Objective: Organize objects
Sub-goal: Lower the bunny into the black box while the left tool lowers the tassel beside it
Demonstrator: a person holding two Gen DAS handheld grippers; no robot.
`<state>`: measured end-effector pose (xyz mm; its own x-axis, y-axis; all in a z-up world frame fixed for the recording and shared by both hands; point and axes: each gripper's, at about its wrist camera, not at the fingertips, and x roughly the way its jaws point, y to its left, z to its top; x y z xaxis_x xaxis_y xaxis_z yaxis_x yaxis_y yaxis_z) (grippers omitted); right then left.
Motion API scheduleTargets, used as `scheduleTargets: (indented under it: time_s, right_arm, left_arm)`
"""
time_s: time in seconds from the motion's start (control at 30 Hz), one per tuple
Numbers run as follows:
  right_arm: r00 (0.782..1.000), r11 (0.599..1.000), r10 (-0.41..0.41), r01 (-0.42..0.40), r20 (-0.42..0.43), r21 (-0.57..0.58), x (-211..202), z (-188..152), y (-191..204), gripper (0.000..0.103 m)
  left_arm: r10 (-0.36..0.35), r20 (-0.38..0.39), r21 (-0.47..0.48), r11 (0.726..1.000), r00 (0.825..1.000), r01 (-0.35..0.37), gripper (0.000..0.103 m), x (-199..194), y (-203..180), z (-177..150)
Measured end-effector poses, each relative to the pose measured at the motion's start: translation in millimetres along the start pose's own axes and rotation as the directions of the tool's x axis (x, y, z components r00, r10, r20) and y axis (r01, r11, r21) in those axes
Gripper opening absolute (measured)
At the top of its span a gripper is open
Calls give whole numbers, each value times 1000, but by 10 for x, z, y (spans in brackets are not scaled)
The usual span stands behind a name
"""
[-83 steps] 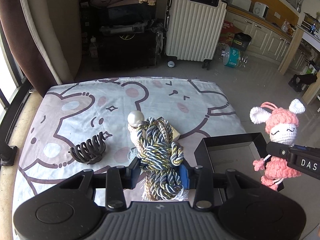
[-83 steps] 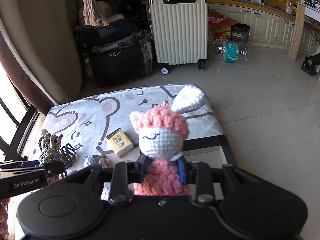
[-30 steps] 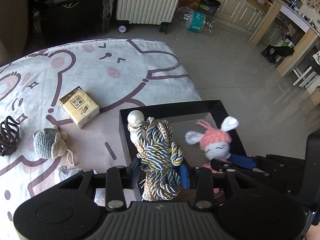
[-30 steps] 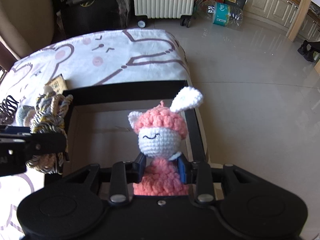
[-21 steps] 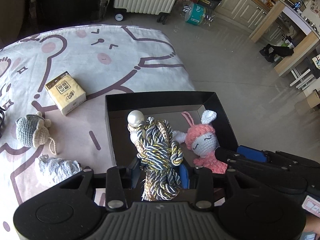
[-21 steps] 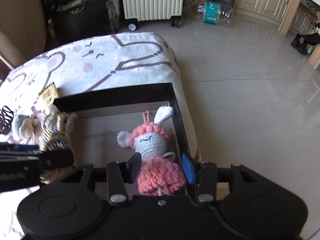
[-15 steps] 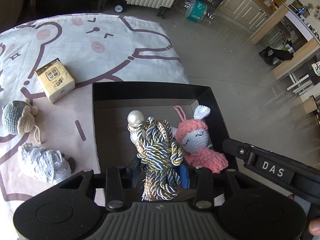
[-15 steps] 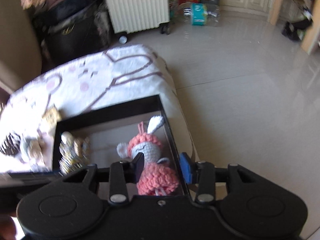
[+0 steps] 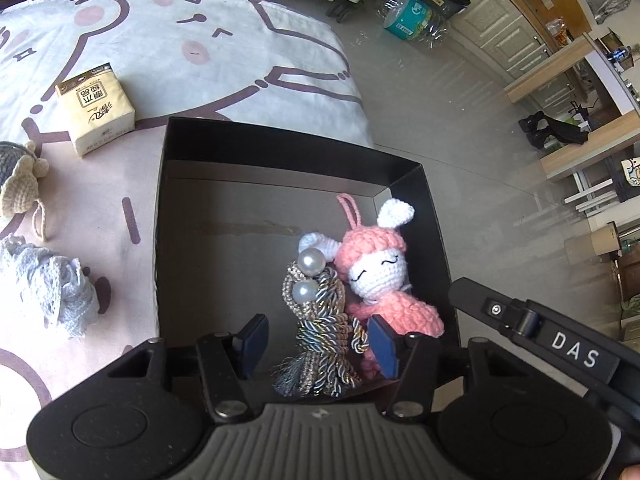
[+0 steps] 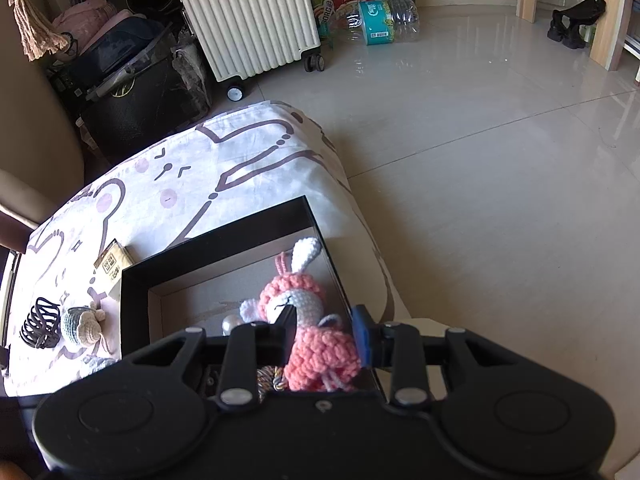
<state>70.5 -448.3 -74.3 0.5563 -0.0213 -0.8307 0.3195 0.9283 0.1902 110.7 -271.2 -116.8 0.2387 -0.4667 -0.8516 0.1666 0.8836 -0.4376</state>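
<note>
- The left tool (image 9: 316, 340) points down into the black box (image 9: 256, 140). Its jaws have just been opening and now stand apart.
- The rope tassel (image 9: 316, 304) lies between those jaws, on the floor of the box. There is a clear gap at the jaw on the tool's left, so the tool is letting go. It looks like the tassel was brought here to be put away.
- Just to the right of the left tool, the pink bunny (image 9: 380, 268) lies in the same box, touching the tassel. Its head points away from the tool. The two soft things sit close together in the box's near right corner, so the rest of the floor is free for more.
- The right tool (image 10: 324, 332) hangs over the right side of the box. Its jaws have just been closing and are now drawn close together, holding nothing. The bunny shows through the small gap, but it lies lower down, in the box.
- Farther out, to the left of the box, more things wait on the worktop (image 9: 200, 40): a tissue pack (image 9: 96, 108), a grey knit toy (image 9: 16, 176), a lace cloth (image 9: 44, 292) and a black hair clip (image 10: 40, 322). They probably go in next.
</note>
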Motion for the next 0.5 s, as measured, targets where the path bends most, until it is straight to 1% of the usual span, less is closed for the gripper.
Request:
scheduleTargets:
  time_s: [0.1, 0.2, 0.27, 0.33, 0.5]
  right_arm:
    - [1000, 1000, 1, -1, 1, 1, 0, 6, -3, 32]
    - [1000, 1000, 2, -2, 1, 0, -1, 8, 2, 32]
    - [1000, 1000, 1, -1, -1, -2, 1, 11, 9, 32]
    - [1000, 1000, 2, -2, -4, -4, -1, 7, 13, 32]
    - [1000, 1000, 3, -3, -6, 1, -7, 1, 5, 32]
  left_arm:
    - [-14, -32, 1, 1000, 999, 14, 38, 40, -8, -8]
    - [1, -56, 35, 999, 998, 1, 34, 97, -60, -42]
    - [-2, -90, 54, 999, 996, 7, 30, 188, -92, -80]
    - [3, -109, 69, 998, 994, 4, 29, 278, -138, -116]
    - [10, -71, 122, 992, 997, -1, 29, 368, -242, -127]
